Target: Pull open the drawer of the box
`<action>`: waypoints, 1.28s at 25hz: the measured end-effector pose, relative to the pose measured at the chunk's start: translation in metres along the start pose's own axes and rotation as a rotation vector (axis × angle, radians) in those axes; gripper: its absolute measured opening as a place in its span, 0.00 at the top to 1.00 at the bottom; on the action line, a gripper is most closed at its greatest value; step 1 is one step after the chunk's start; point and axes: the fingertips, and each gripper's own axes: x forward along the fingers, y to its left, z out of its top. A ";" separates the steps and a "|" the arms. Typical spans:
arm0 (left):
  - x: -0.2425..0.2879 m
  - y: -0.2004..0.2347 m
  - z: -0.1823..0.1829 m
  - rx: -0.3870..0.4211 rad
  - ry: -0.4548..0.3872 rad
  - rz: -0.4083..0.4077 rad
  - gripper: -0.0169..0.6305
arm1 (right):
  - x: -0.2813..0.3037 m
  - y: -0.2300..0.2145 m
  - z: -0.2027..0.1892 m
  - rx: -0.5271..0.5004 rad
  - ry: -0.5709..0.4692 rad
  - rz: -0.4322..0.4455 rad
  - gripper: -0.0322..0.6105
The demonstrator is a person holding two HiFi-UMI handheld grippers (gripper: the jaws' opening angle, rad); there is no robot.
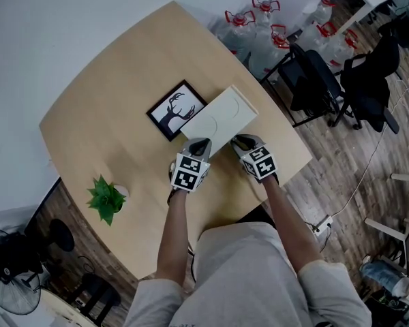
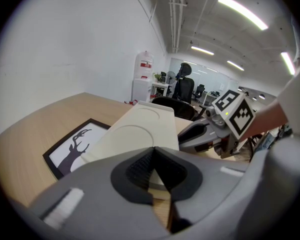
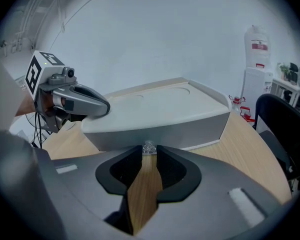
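**RIGHT GRIPPER ON KNOB, LEFT GRIPPER ON BOX TOP**

You are holding both grippers at the near end of the box (image 1: 221, 118). The box is lying on the table (image 1: 123, 67) with its long side running away from you.

Your right gripper (image 3: 149, 153) is pinching the small clear knob (image 3: 149, 147) between its jaw tips. The jaws are standing almost together, and only a narrow strip of table is showing behind the tips. The knob is sitting low at the centre of the drawer (image 3: 155, 129) front, which is the grey face at the near end of the box. The views are not showing clearly whether the drawer is out at all.

Your left gripper (image 2: 152, 153) is pressing its jaw tips together with nothing between them. Its tip is appearing to rest on the box top at the near left corner.

Just beside the left side of the box, a frame (image 1: 177, 110) with a deer silhouette is lying flat on the table. A plant (image 1: 107, 198) is standing well apart to your left, near the table edge.

Beyond the table to the right, chairs (image 1: 310, 80) are standing on the floor, and bottles (image 1: 259, 29) are standing farther back.
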 end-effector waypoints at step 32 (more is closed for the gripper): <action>-0.001 0.000 0.002 -0.010 -0.007 0.005 0.89 | -0.004 0.001 -0.007 -0.001 0.008 -0.017 0.84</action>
